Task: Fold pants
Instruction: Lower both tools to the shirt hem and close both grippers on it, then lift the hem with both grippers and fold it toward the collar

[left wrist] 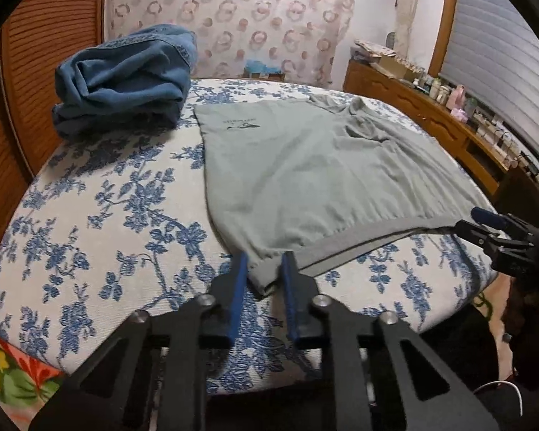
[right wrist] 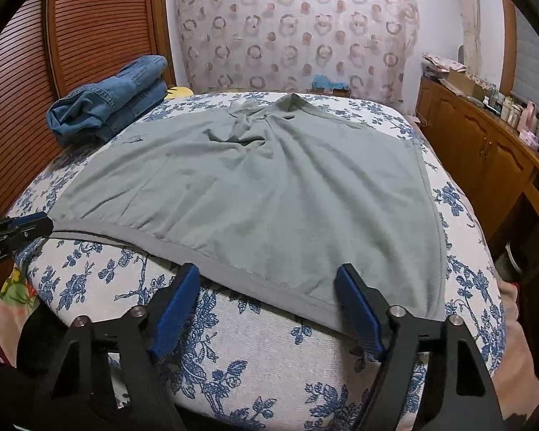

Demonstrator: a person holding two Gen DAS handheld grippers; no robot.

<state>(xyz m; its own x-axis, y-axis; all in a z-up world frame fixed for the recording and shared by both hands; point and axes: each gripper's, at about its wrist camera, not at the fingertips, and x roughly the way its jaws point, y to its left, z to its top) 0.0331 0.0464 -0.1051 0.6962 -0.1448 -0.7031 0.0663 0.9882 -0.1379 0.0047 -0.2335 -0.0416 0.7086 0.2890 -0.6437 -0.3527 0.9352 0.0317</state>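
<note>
Lying flat, grey pants (right wrist: pixel 262 194), wrinkled.

Grey-green pants (right wrist: pixel 255 194): soft matt knit cloth, with a smoother, flatter waistband. Bed cover (right wrist: pixel 269 352): coarse woven cloth, matt, printed with blue flowers. Blue denim garment (right wrist: pixel 107 104): heavy, faintly rough cotton with visible stitched seams. Left tool (left wrist: pixel 264 269) and right tool (right wrist: pixel 267 287): matt black plastic arms, textured blue finger pads (right wrist: pixel 176 309), and bright polished metal bolt heads (right wrist: pixel 395 310). Louvred door (right wrist: pixel 90 25): ribbed wood, semi-gloss brown varnish. Sideboard (right wrist: pixel 485 151): glossy varnished wood. Curtain (right wrist: pixel 291 28): thin, sheer patterned cloth.
</note>
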